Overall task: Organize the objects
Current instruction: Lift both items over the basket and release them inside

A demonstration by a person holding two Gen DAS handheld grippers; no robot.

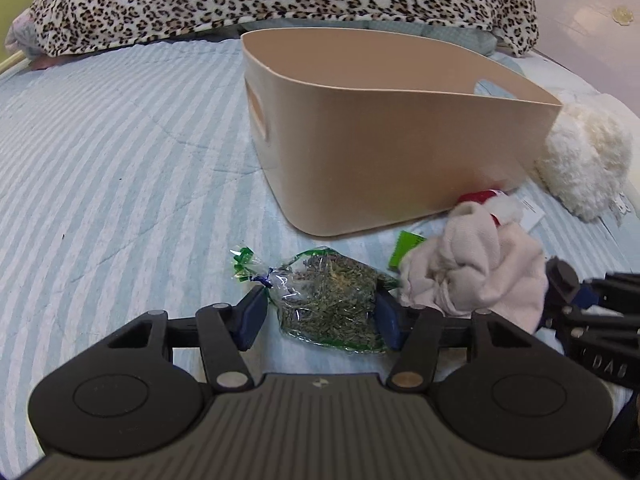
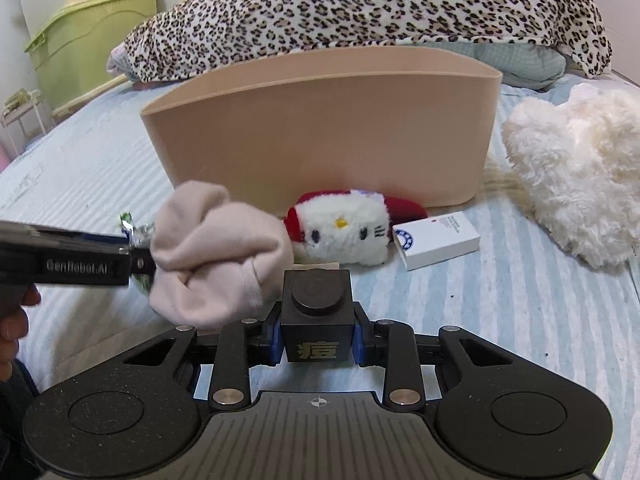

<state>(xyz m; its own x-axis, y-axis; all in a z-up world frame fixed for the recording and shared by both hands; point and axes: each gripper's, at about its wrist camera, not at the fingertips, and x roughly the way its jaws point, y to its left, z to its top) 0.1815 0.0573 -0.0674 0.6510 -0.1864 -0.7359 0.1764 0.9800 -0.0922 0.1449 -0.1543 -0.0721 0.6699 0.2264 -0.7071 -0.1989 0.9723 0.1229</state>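
Note:
A beige plastic bin (image 1: 392, 148) stands on the striped bed, also in the right wrist view (image 2: 320, 132). My left gripper (image 1: 320, 316) is open, its blue pads on either side of a clear bag of dried green herbs (image 1: 332, 304) lying on the sheet. My right gripper (image 2: 318, 340) is shut on a small black cube (image 2: 317, 316) with a gold character. A balled pale pink sock (image 2: 216, 256) lies between the grippers, also in the left wrist view (image 1: 476, 272). A cat plush (image 2: 344, 228) and a white box (image 2: 436, 240) lie before the bin.
A fluffy white plush (image 2: 576, 176) lies right of the bin. A leopard-print blanket (image 2: 360, 12) is heaped behind it. Green storage boxes (image 2: 80, 48) stand off the bed at the left. A green tag (image 1: 406, 248) lies by the sock.

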